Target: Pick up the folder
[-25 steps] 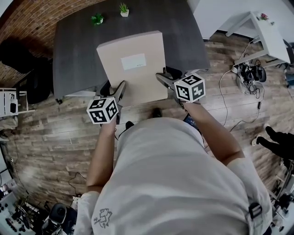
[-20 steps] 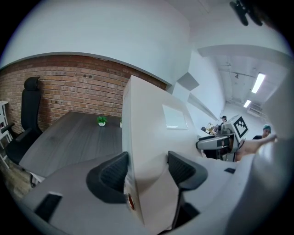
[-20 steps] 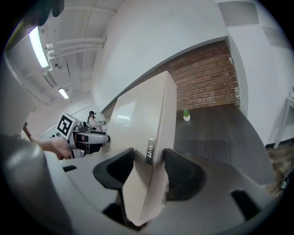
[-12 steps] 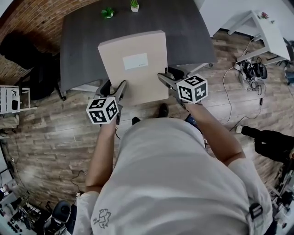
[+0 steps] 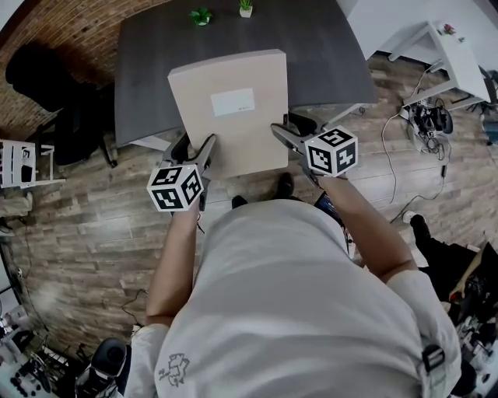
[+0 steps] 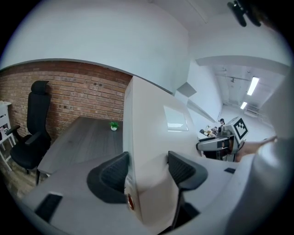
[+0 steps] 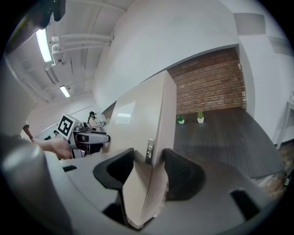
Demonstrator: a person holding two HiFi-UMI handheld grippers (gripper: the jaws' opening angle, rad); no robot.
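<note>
A thick beige folder [image 5: 229,113] with a white label is held flat in the air, partly over the near edge of the dark table [image 5: 148,70]. My left gripper [image 5: 204,150] is shut on its near left corner, and the left gripper view shows both pads pressing the folder [image 6: 151,151] edge. My right gripper [image 5: 282,134] is shut on the near right corner. In the right gripper view the folder [image 7: 149,137] spine with its metal clip sits between the two pads.
Two small potted plants [image 5: 201,15] stand at the table's far edge. A black office chair [image 5: 47,85] is left of the table by the brick wall. A white side table [image 5: 447,54] and cables lie at the right on the wooden floor. A person's feet [image 5: 443,256] show at the right edge.
The folder and both grippers have come back away from the table, which has slid up and right in the head view. The grips are unchanged. The feet at the right have shifted.
</note>
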